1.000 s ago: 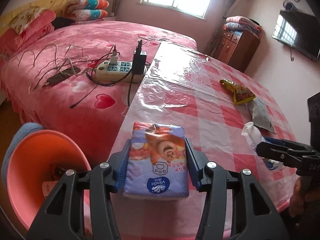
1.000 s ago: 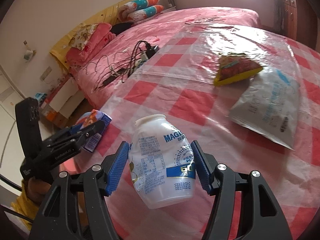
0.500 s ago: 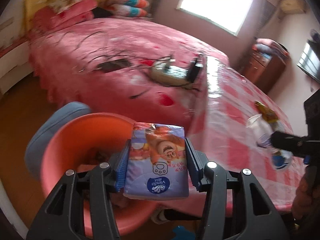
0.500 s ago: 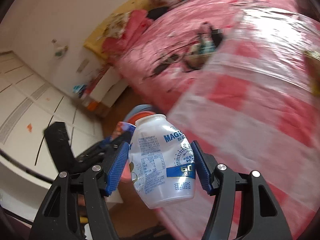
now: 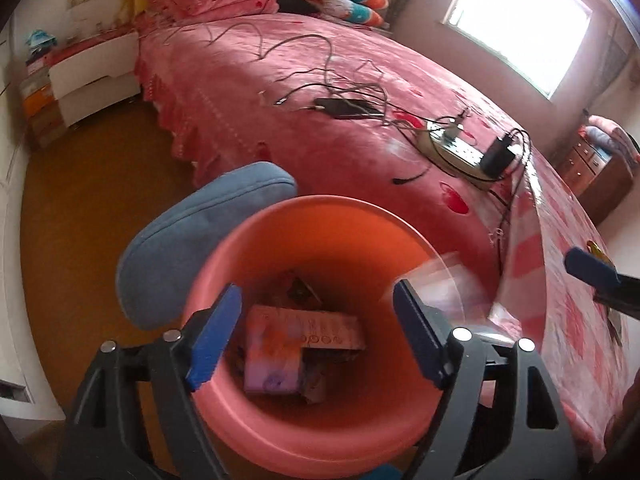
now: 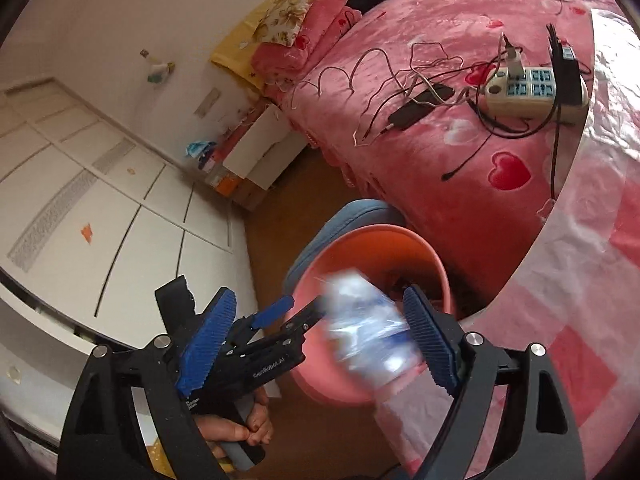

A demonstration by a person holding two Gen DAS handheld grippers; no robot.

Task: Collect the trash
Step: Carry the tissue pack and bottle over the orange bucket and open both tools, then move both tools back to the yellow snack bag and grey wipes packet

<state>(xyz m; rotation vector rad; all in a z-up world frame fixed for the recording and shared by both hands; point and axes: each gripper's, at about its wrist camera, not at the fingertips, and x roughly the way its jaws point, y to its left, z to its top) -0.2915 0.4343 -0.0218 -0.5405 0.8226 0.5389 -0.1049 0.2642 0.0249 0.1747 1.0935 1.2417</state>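
A pink bin point(image 5: 320, 216) stands on the floor beside the bed and also shows in the right wrist view point(image 6: 440, 272). My left gripper point(image 5: 316, 332) is open above its mouth. The tissue pack point(image 5: 280, 356) lies inside the bin on other trash. My right gripper point(image 6: 320, 336) is open over the bin. The white milk bottle point(image 6: 368, 336) is a blur between its fingers, against the right pad, falling free. The left gripper shows in the right wrist view point(image 6: 288, 316), and a right fingertip point(image 5: 592, 268) in the left wrist view.
A blue cushion point(image 5: 200, 236) lies by the bin. The pink bed point(image 5: 320, 92) carries a power strip point(image 6: 528, 92), a charger and several cables. The table with the checked plastic cover point(image 6: 592, 248) is on the right. White wardrobe doors point(image 6: 100, 220) stand at the left.
Both grippers swung from the table to above the bin and opened. The tissue pack dropped into the bin. The milk bottle left the right gripper's grip and is falling.
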